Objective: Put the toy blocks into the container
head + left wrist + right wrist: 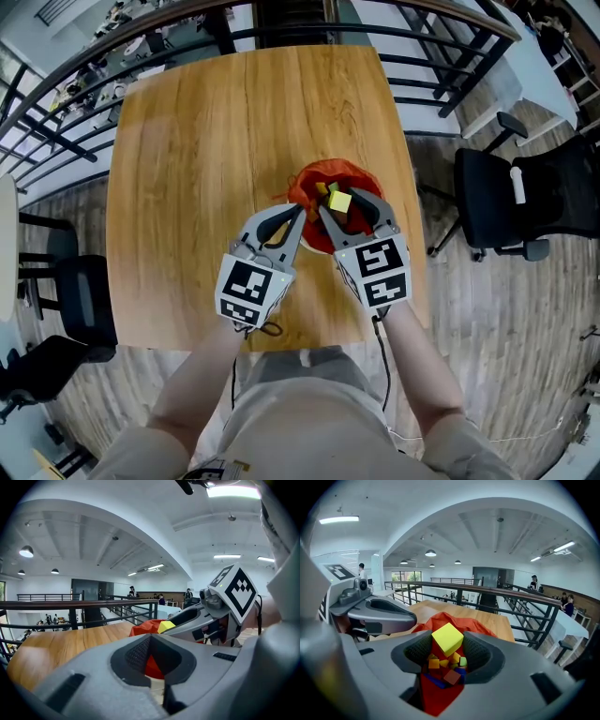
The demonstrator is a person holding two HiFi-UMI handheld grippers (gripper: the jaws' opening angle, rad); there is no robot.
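The yellow block (pixel 447 639) is held clamped in the jaws of the right gripper (pixel 339 204) above the container (pixel 317 174); release is called for. The jaws of the left gripper (pixel 298 210) appear pinched on its nine-o'clock rim.

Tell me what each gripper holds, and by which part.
Right gripper: a yellow block, pinched by two opposite sides between the jaws, above the red container. Left gripper: nothing, jaws shut.

Your right hand-held gripper (pixel 345 204) hangs over the container (pixel 309 183), with one toy block (pixel 339 201) between its jaws. A heap of blocks (pixel 445 663) lies in the container right below it. Your left hand-held gripper (pixel 287 217) is just to its left, at the container's near-left edge. The container sits on the worktop (pixel 206 141). A railing (pixel 141 42) runs beyond both hand-held grippers, and a chair (pixel 497 202) stands off to the right one's right.
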